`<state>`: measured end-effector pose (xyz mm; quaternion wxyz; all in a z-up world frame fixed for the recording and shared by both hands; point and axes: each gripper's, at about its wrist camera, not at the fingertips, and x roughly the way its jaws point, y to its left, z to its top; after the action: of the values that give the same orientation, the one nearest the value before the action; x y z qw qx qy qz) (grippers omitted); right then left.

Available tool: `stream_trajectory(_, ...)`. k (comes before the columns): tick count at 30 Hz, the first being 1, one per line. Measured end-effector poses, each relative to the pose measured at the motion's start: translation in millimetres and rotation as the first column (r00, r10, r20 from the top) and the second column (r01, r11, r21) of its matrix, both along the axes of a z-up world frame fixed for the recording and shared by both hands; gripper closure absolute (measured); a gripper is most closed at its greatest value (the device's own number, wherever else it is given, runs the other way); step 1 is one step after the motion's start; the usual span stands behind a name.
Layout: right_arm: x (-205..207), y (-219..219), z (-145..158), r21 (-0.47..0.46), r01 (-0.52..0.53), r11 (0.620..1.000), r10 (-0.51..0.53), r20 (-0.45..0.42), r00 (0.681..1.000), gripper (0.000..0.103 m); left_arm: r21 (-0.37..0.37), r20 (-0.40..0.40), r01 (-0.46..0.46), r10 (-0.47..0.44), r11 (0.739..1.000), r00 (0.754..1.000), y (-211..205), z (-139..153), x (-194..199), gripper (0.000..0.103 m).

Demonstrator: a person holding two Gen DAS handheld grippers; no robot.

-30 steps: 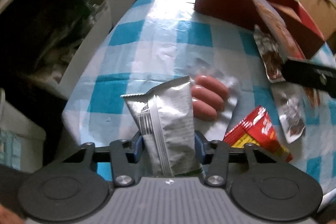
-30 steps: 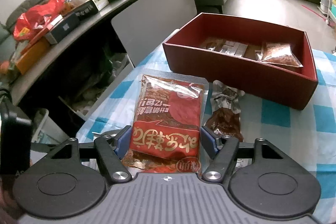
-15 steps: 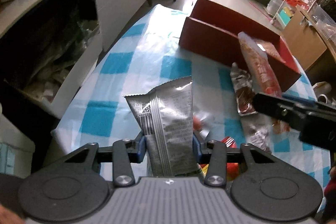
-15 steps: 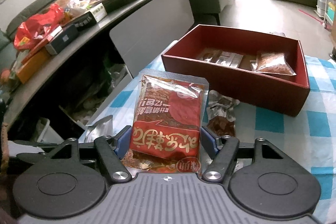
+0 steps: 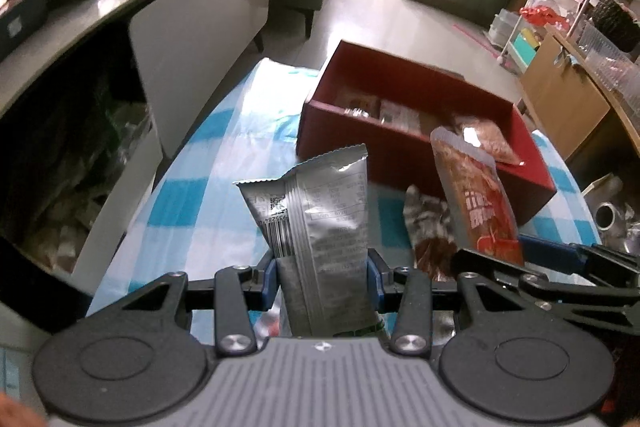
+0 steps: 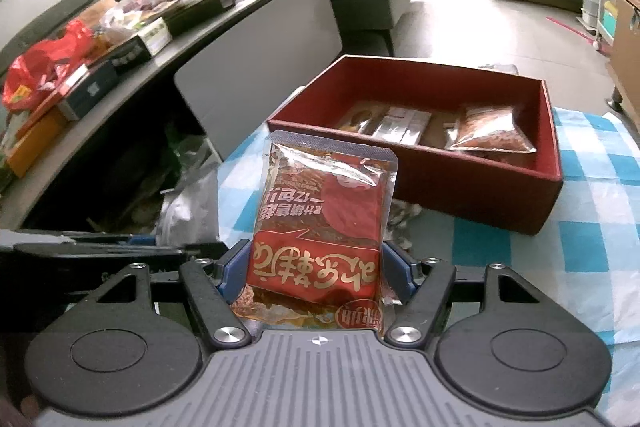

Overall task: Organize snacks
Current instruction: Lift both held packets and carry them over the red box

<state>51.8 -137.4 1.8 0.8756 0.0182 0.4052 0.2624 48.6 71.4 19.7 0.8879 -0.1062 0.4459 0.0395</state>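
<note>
Left wrist view: the left gripper (image 5: pixel 322 277) is clenched on the lower end of a tall silver foil snack packet (image 5: pixel 316 227) standing upright above the blue-and-white checked tablecloth (image 5: pixel 200 195), with the open dark-red cardboard box (image 5: pixel 532 167) at one o'clock; the floppy packet could catch the box's near wall and fold or twist out of the pads. A brown-and-silver crinkled wrapper (image 5: pixel 430 227) lies on the cloth short of the box. Right wrist view: the right gripper (image 6: pixel 316 273) grasps a red printed plastic pouch (image 6: pixel 324 223), the box at one o'clock already holding packets; both grippers heading there together risk colliding.
</note>
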Motion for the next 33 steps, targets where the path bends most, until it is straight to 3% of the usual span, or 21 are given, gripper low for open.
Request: stream_trajectory(33, 41, -21, 13, 0.019, 0.085, 0.996, -0.086, 0.034, 0.996, 0.027, 0.088, 0.092, 0.047, -0.055, 0.995, 0.994, -26, 17, 49, 0.066)
